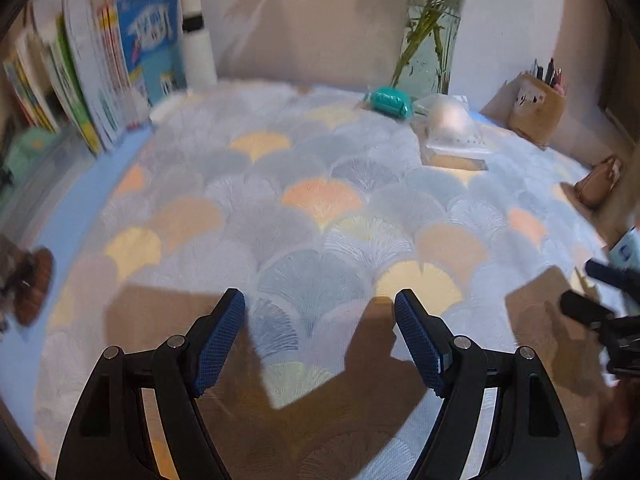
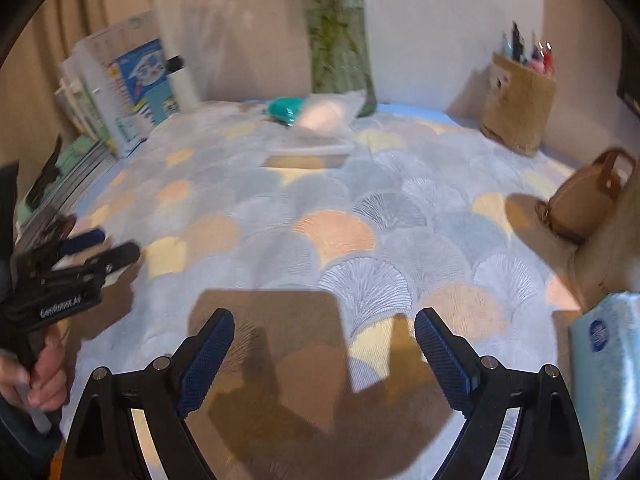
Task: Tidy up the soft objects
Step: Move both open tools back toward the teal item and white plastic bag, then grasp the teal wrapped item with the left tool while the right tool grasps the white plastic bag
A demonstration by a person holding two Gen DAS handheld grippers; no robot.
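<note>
A teal soft roll (image 1: 389, 102) lies at the far side of the patterned tablecloth (image 1: 320, 216), beside a clear plastic bag with a white soft thing (image 1: 450, 126). Both show in the right wrist view: the teal roll (image 2: 285, 109) and the bag (image 2: 320, 128). A small brown pouch (image 2: 580, 204) sits at the right edge, and a blue-white tissue pack (image 2: 608, 368) lies near the right gripper. My left gripper (image 1: 320, 300) is open and empty above the near cloth. My right gripper (image 2: 325, 318) is open and empty too. Each gripper shows at the other view's edge.
Upright books (image 1: 100, 80) stand at the back left. A glass vase with green stems (image 1: 432, 48) stands at the back centre. A brown pen holder (image 1: 536, 108) stands at the back right. A dark brown object (image 1: 34, 288) lies at the left edge.
</note>
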